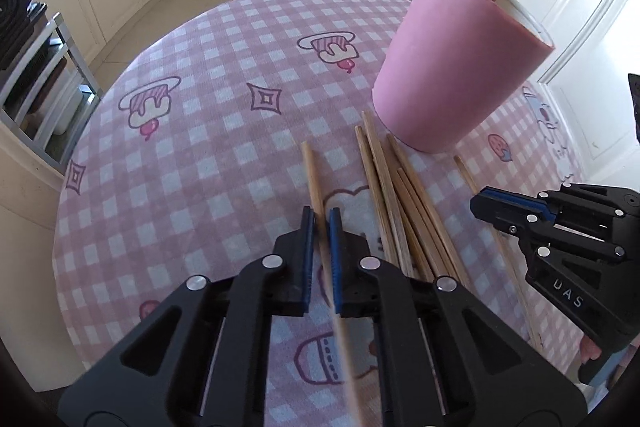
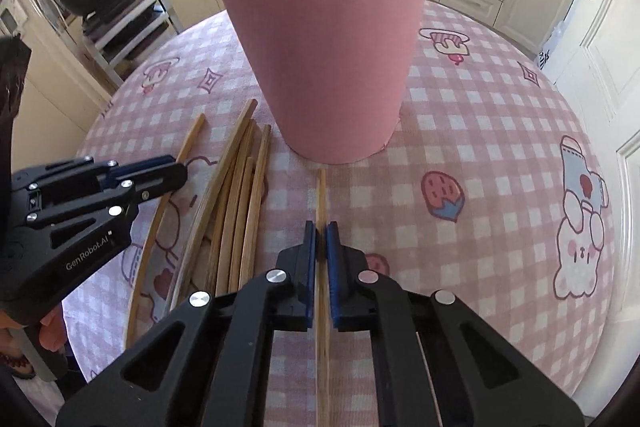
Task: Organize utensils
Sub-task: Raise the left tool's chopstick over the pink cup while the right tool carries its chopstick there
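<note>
My left gripper (image 1: 320, 215) pinches one chopstick (image 1: 311, 171); my right gripper (image 2: 320, 229) clamps another chopstick (image 2: 321, 195). Between them lie loose chopsticks (image 1: 394, 187) on the checked tablecloth (image 1: 224, 75). Beyond stands the pink cup (image 2: 328, 67), holding two.

Wood chopsticks (image 1: 384, 183) – matt pink cup (image 1: 452, 67), woven cloth tablecloth (image 1: 208, 131)

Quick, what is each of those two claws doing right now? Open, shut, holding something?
Left gripper: shut on a single chopstick.
Right gripper: shut on another chopstick.
</note>
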